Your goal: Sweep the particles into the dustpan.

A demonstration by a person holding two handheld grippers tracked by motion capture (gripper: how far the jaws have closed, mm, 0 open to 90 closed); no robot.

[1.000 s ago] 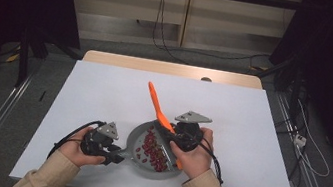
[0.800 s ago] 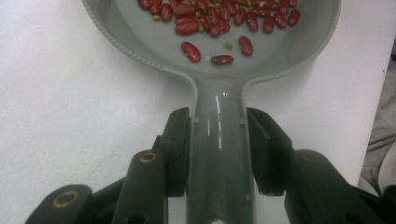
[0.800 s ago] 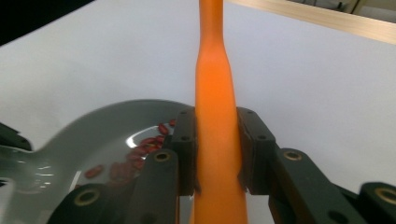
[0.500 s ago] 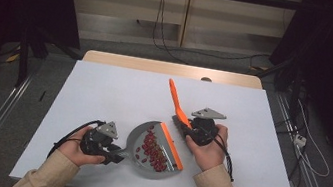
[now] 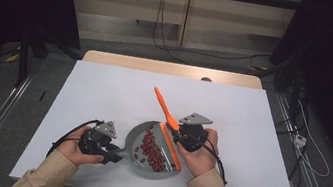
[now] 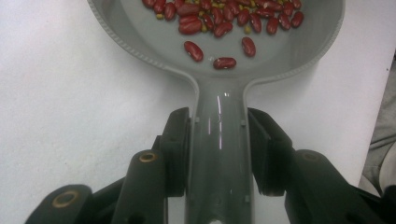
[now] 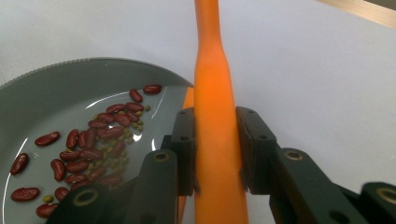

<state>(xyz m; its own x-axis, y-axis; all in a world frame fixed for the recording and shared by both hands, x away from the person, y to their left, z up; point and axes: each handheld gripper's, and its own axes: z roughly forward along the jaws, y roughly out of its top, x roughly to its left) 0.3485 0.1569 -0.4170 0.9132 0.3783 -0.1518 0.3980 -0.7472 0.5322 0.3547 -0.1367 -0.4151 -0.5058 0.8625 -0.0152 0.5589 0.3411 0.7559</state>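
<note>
Since the earlier frame the right gripper (image 5: 179, 135) has swung the orange brush (image 5: 168, 124) back down to the grey dustpan's (image 5: 139, 140) three-o'clock rim, jaws clamped on its handle. The left gripper (image 5: 112, 152) grips the dustpan's handle at eight o'clock; red beans (image 5: 151, 152) lie inside.

jaws clamping grey dustpan handle (image 6: 219, 154), red beans (image 6: 219, 21)

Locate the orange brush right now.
High view: the brush sits right of centre, its edge along the dustpan's open right side, handle clamped in the right tool.
</note>
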